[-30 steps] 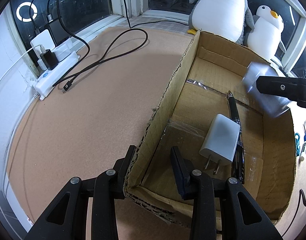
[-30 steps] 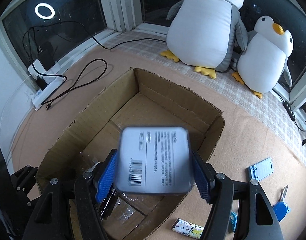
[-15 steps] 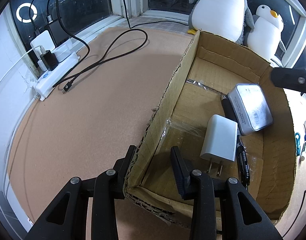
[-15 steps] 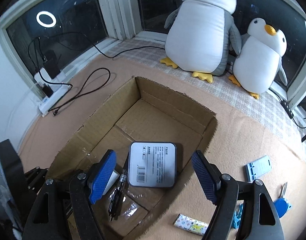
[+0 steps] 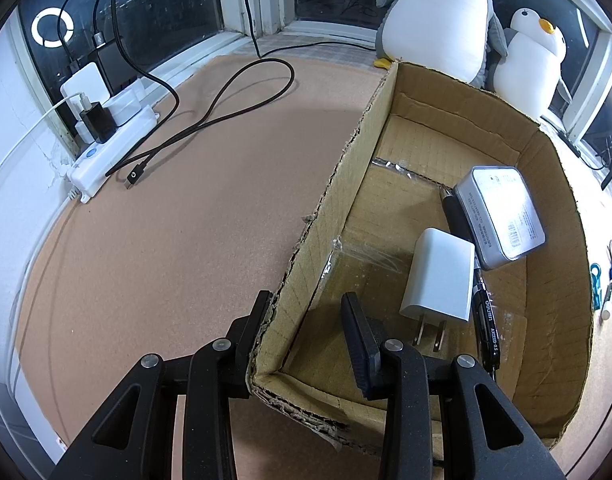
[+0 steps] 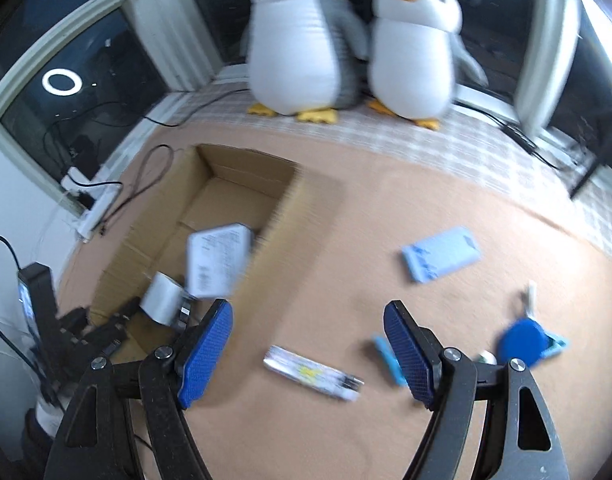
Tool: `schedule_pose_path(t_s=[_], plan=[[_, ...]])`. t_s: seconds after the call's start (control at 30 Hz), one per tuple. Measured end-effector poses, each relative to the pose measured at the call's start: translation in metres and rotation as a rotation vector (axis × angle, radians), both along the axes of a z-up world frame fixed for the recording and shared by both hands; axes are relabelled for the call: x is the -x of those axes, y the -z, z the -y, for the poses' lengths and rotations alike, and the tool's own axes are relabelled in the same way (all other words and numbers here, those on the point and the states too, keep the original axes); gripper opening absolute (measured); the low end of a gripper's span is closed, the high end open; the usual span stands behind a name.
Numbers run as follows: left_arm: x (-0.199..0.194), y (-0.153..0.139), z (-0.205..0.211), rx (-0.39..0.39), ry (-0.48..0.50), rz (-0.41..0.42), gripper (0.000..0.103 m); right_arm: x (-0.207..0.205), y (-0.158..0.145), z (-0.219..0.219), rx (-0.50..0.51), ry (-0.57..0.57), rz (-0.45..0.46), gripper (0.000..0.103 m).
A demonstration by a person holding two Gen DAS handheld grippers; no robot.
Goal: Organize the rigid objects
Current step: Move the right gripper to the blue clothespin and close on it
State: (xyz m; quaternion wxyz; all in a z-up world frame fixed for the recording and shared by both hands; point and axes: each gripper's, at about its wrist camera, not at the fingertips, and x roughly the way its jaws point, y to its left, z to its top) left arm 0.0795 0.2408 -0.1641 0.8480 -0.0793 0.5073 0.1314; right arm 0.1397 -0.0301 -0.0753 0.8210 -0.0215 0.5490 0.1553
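An open cardboard box (image 5: 562,208) lies on the tan floor. Inside it are a silver tin (image 5: 500,216), label side up, a white charger (image 5: 440,280) and a black pen (image 5: 486,320). My left gripper (image 5: 306,320) is shut on the box's near wall, one finger outside and one inside. In the blurred right wrist view the tin (image 6: 218,260) and charger (image 6: 164,298) show inside the box (image 6: 282,216). My right gripper (image 6: 308,312) is open and empty, to the right of the box, above a patterned stick (image 6: 312,372).
On the floor right of the box lie a light-blue card holder (image 6: 442,254), a blue clip (image 6: 388,356) and a blue key fob (image 6: 522,340). Two penguin plush toys (image 6: 302,40) sit by the window. A power strip (image 5: 110,148) with black cables is at far left.
The right gripper opened and let go of the silver tin, which now lies in the box, then swung right, off the box and over the floor. The left gripper kept still.
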Motion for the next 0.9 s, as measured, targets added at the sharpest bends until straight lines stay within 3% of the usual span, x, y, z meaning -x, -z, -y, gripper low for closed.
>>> schedule_pose_path(t_s=[0.1, 0.2, 0.43, 0.9], plan=[[0.0, 0.0, 0.0, -0.001, 0.0, 0.0, 0.038, 0.004, 0.006, 0.025, 0.04, 0.043, -0.024, 0.075], [0.0, 0.0, 0.0, -0.001, 0.0, 0.0, 0.038, 0.005, 0.017, 0.046, 0.015, 0.06, -0.06, 0.074], [0.0, 0.0, 0.0, -0.001, 0.0, 0.0, 0.038, 0.004, 0.045, 0.057, 0.062, 0.052, -0.104, 0.073], [0.0, 0.0, 0.0, -0.001, 0.001, 0.0, 0.038, 0.002, 0.076, 0.051, 0.148, 0.034, -0.151, 0.045]])
